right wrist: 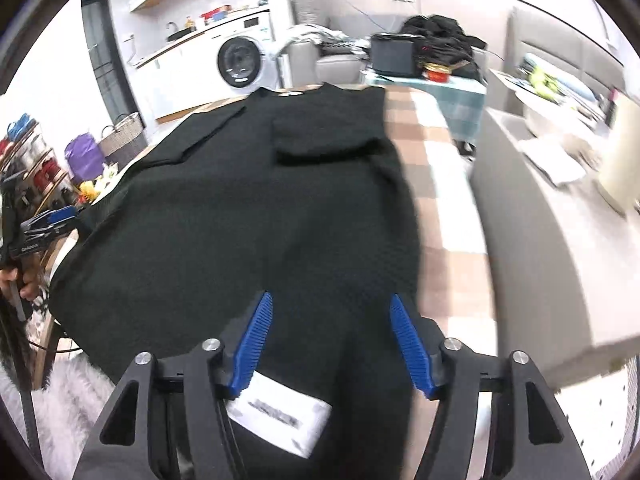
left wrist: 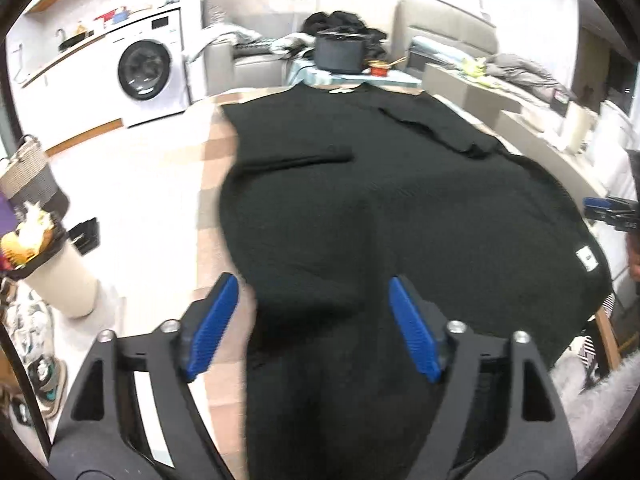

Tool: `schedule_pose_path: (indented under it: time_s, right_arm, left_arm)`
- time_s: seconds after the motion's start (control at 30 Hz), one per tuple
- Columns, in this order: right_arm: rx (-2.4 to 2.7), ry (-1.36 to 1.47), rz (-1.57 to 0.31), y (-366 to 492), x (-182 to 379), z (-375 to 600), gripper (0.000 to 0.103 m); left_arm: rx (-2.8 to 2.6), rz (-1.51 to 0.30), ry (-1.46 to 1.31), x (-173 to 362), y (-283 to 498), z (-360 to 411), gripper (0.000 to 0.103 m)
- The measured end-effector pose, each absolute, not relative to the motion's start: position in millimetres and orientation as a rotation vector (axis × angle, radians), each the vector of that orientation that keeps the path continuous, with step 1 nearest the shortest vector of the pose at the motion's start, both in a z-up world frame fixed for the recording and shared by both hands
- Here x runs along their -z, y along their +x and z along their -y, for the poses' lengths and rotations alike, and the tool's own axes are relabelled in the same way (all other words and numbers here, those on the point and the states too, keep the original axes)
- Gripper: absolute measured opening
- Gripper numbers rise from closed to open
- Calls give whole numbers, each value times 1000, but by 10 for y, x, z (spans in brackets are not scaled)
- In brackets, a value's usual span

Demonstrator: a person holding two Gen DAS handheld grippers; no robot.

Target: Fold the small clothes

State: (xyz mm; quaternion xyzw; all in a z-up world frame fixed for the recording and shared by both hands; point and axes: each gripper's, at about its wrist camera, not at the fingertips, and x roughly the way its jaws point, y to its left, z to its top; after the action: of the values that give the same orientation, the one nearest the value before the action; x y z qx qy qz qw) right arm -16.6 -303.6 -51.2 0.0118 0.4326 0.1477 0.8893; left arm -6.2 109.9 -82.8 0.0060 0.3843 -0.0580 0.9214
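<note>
Blue ribbed pads [left wrist: 212, 326] on the left gripper [left wrist: 314, 328] are standing wide apart, with the near hem of a black knit top [left wrist: 400, 200] lying between them and nothing pinched. Over on the right gripper [right wrist: 332, 344], the jaws are likewise spread, straddling the opposite hem corner, where a white care label [right wrist: 280, 416] is showing just under the left pad; whether any pad is actually touching cloth is hard to say, as both views are smeared.

Beyond the fingers, the top is lying flat and spread, neck end away, with both sleeves already turned in over the body.

My worry from here is an uneven grab. If one gripper is closing on a single layer while the other is catching two, the hem will be lifting crooked and the tucked sleeves will be sliding back out. Part of the garment is overhanging the near edge, so a loose pinch could let its weight drag it toward the floor.

Underneath, a pale checked tablecloth [right wrist: 432, 168] is covering the table. Farther out, a washing machine [left wrist: 146, 70] is sitting under a counter, a dark bin [left wrist: 340, 54] and a heap of black clothes are crowding a far table, and a woven basket [left wrist: 30, 172] is standing on the floor.
</note>
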Motion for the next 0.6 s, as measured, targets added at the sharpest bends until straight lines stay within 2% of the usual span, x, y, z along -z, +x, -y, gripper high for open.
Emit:
schedule_pose_path:
  time_s: [0.3,0.37,0.43,0.47,0.5,0.53,0.57,0.6]
  right_arm:
    - [-291,108,-973,-119,846,3294,65]
    - [-303,110,-971,-126,870,3282,65]
    - [-311,107,-963,-128,879,3280,64]
    - [-318,111,-956,-126,884,3263,59]
    - [-331,121,-943,-122,890,3257,52]
    - [-339,127,-935,-137,890,3248,29]
    - [-345,136,-930,-120,901,3237,12]
    - [-349,146,-928,-102,914,3228,9]
  left_arm:
    - [97,-921,20,1175,-106,-1347,79]
    - [112,-932,3,1252,-92,-1323,75]
    - [117,-915,-10,1281,-49,-1235,63]
    - [120,-909,-12,1276,-36,-1215,51]
    - [121,-907,-14,1274,-19,-1196,34]
    - [128,-902,-18,1266,-15,-1188,24]
    - [142,-901,-25,1253,-6,-1171,6]
    - [151,-890,-36,1227,-8,-1167,6]
